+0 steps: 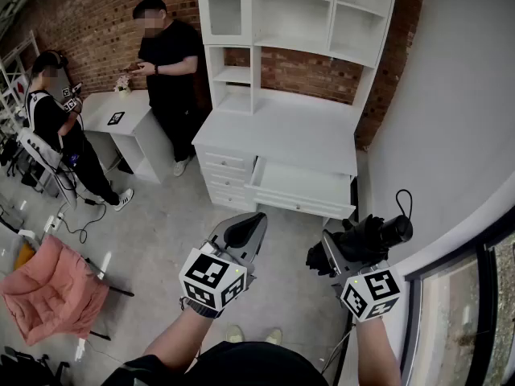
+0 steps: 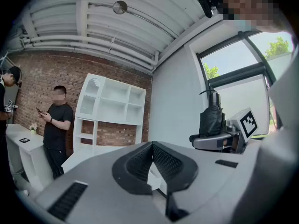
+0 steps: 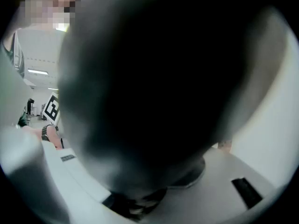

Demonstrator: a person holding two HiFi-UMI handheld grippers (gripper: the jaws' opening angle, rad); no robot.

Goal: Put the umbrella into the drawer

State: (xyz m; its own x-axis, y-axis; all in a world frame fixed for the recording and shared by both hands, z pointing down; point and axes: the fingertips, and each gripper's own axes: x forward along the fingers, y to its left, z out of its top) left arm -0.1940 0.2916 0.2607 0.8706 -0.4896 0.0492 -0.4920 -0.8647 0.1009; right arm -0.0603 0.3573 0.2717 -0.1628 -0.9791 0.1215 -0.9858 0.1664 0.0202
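A folded black umbrella (image 1: 368, 238) sits crosswise in my right gripper (image 1: 334, 256), whose jaws are shut on it; its handle with a cord points right. In the right gripper view the umbrella (image 3: 154, 92) is a dark mass that fills almost the whole picture and hides the jaws. The left gripper view also shows the umbrella (image 2: 212, 120) upright in the right gripper (image 2: 217, 141). My left gripper (image 1: 245, 230) is shut and holds nothing, its ribbed pads (image 2: 140, 160) pressed together. Ahead, the white desk's wide drawer (image 1: 299, 206) stands pulled open, some way beyond both grippers.
A white desk with a shelf unit (image 1: 282, 55) stands against a brick wall. A white wall (image 1: 451, 119) and a window (image 1: 475, 312) close off the right. Two people (image 1: 169, 71) stand by a small white table (image 1: 121, 119) at the left. A pink cloth (image 1: 48, 288) lies low left.
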